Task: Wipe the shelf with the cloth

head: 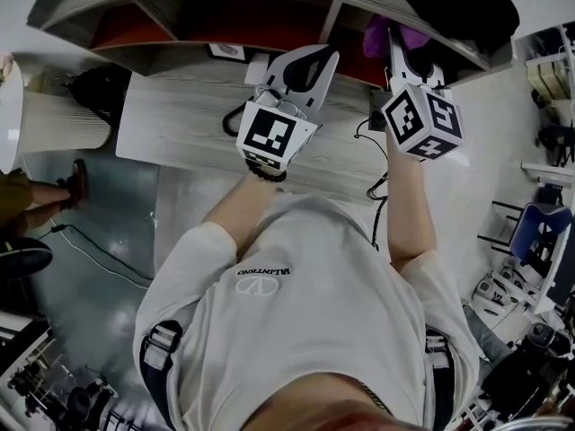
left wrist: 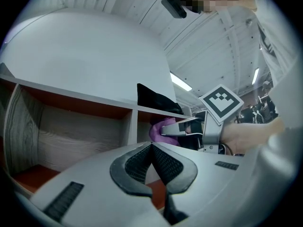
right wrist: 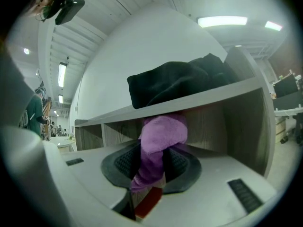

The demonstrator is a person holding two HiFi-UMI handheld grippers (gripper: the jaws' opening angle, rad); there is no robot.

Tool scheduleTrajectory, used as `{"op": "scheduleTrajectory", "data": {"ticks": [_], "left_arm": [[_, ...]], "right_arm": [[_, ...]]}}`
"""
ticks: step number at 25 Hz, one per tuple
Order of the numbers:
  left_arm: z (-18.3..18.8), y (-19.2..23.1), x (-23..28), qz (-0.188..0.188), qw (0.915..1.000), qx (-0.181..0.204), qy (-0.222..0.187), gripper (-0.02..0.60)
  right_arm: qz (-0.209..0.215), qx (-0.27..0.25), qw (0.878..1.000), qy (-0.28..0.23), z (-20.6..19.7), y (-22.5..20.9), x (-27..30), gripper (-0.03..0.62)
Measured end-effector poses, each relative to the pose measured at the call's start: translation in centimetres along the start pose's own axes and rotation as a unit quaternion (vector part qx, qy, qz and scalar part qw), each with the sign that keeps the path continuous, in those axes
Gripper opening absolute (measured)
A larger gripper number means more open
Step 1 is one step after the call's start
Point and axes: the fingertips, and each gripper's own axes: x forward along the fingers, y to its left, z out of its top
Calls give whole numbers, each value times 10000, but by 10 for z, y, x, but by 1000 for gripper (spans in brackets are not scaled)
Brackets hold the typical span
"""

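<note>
- The purple cloth [right wrist: 160,143] is pinched between the two dark pads of the right gripper [right wrist: 152,163]. Its bunched upper end bulges out ahead of the jaw tips, and a thinner tail hangs down between the pads.
- The right gripper's jaws stand narrow, closed on the cloth, and reach into the rightmost compartment of the shelf [right wrist: 199,100]. The shelf's top board runs just above the cloth, a wood-grain side wall stands to the gripper's right, and a strip of red-orange floor [right wrist: 147,201] shows below the jaws.
- Whether the cloth touches the back panel cannot be told.
- In the head view the cloth [head: 377,34] shows as a purple patch at the right gripper's [head: 396,36] tips, under the shelf's [head: 225,12] front edge.
- A black bundle [right wrist: 180,82] lies on the top board, directly above the right gripper.
- The left gripper [head: 304,68] is held to the left of the right one, apart from it and outside the shelf, above a pale wood-grain desk [head: 180,124]. Its tips point toward the upright divider [left wrist: 132,126].
- In its own view the left gripper's [left wrist: 152,144] ribbed pads meet at the tips with nothing between them.
- That view also catches the right gripper [left wrist: 182,126] off to its right, with the cloth [left wrist: 157,130] at its front.
- Dark cables [head: 373,164] trail over the desk's near edge below the right gripper.
</note>
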Motion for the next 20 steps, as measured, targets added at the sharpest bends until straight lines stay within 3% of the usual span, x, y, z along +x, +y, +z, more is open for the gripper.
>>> {"op": "scheduleTrajectory", "data": {"ticks": [20], "left_arm": [[-6, 38, -18, 174, 9998, -66, -80, 0]], "right_arm": [[360, -67, 9993, 61, -11, 48, 36, 103]]}}
